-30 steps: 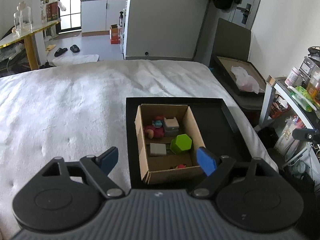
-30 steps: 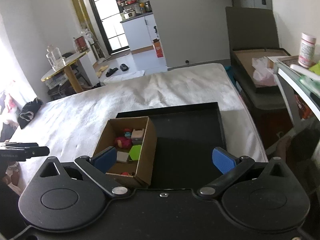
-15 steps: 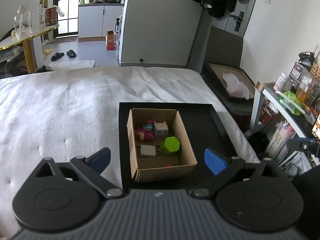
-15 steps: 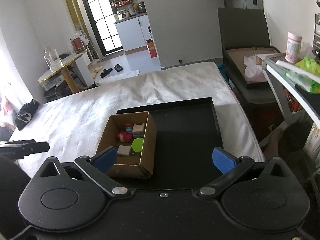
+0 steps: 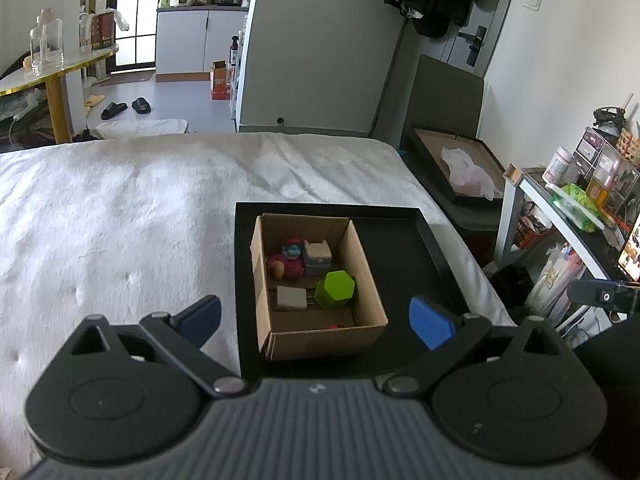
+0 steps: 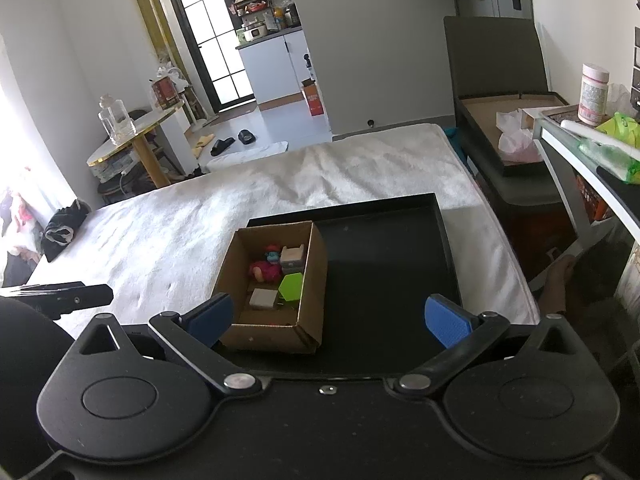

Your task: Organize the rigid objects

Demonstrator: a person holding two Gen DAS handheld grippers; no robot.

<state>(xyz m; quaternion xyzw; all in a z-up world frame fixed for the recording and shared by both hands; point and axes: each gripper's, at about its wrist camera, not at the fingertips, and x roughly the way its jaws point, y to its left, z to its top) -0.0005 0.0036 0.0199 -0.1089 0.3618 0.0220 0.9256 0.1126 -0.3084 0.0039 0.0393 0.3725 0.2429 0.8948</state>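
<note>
An open cardboard box [image 5: 364, 334] [image 6: 312, 276] stands in the left half of a black tray [image 5: 404, 248] [image 6: 384, 264] on the white bed. Inside lie a green hexagonal block [image 5: 335, 289] [image 6: 291, 287], a grey and white block [image 5: 317, 257] [image 6: 292, 258], a white flat piece [image 5: 291, 298] [image 6: 263, 298], a red and blue toy figure [image 5: 286, 262] [image 6: 267, 265] and a small red thing [image 5: 334, 326] at the near wall. My left gripper [image 5: 316, 318] hovers open above and before the box, nothing between its blue pads. My right gripper [image 6: 328, 316] is open too, over the tray's near edge.
The white bed cover [image 5: 120, 216] spreads left and beyond the tray. To the right stand a dark chair with a flat carton and plastic bag [image 5: 468, 172] and a cluttered shelf [image 6: 600, 136]. A round table with glass bottles [image 6: 132, 136] stands far left.
Both grippers have pulled back and up a little from the box, which now looks smaller. The left gripper's pads have spread wider apart. The contents of the box lie as before.
</note>
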